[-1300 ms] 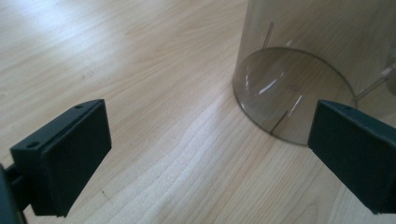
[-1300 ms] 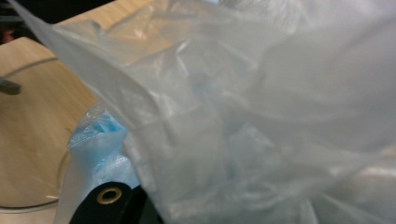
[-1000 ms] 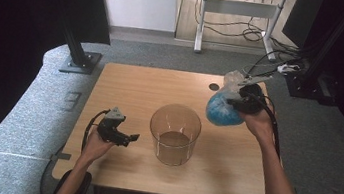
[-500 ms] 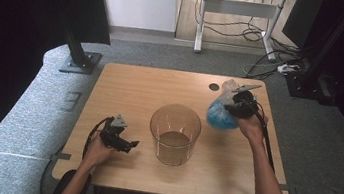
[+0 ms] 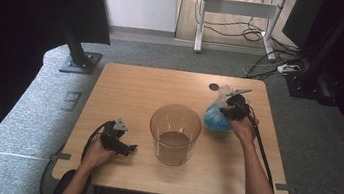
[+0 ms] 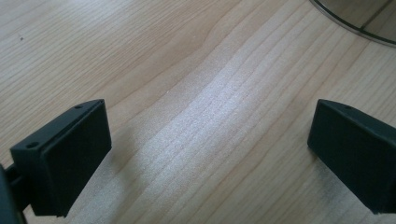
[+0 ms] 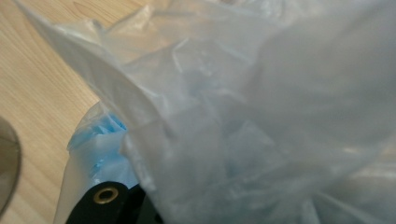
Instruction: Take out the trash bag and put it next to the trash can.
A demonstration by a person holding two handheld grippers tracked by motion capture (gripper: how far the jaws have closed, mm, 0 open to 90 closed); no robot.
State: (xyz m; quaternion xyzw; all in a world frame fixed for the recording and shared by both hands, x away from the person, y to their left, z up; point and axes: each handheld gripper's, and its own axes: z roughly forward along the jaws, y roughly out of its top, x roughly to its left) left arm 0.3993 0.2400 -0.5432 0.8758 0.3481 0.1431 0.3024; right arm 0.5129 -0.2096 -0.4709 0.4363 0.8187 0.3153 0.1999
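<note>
Now the right gripper (image 5: 233, 108), clenched on the gathered neck of the plastic bag (image 5: 217, 117), sets its blue bulk on the table (image 5: 125, 91) beside the clear tub (image 5: 175, 134); let the weight settle before letting go, while the left gripper (image 5: 125, 147) rests agape

Even indoor light, dark margins, one soft close-up

The high view shows a brightly lit tabletop (image 5: 135, 92) between black, unlit sides. In the left gripper view a pale sheen crosses the wood and the jaws cast soft shadows. The plastic bag (image 7: 261, 107) in the right gripper view is blurred.
</note>
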